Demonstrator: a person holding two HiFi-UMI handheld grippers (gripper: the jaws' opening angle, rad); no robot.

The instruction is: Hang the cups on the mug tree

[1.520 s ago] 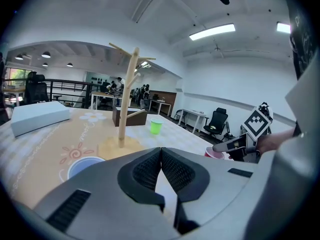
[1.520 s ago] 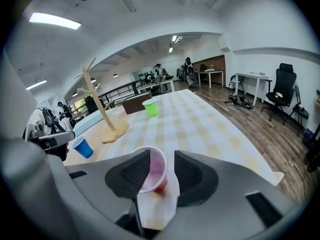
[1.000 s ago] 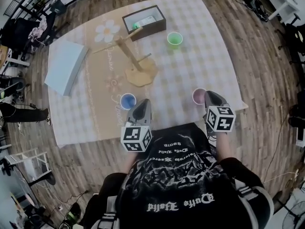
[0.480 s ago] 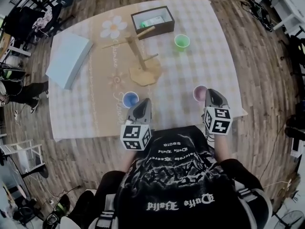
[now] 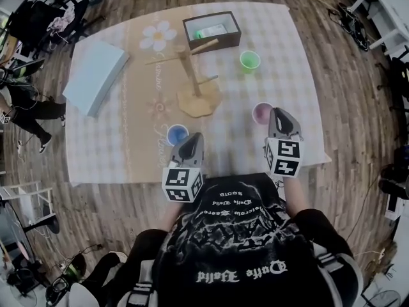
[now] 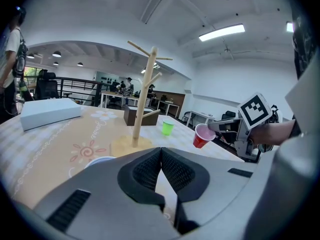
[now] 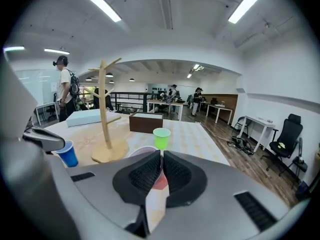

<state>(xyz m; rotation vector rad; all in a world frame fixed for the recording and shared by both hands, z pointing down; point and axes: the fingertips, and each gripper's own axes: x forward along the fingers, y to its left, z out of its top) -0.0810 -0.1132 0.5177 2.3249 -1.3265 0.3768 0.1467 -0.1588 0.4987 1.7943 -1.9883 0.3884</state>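
Pinching the red cup (image 5: 261,112) by its rim, the right gripper (image 5: 276,116) was noted clamped, the left gripper (image 5: 191,139) closed on nothing; it was judged light, thin-walled, easily crushed.

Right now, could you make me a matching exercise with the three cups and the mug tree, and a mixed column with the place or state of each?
1. red cup
2. blue cup
3. green cup
4. mug tree

A. cup farthest from the person
B. bare, nothing hanging
C. gripped by the right tool
D. on the table, ahead of the left tool

Pairs: 1-C, 2-D, 3-A, 4-B
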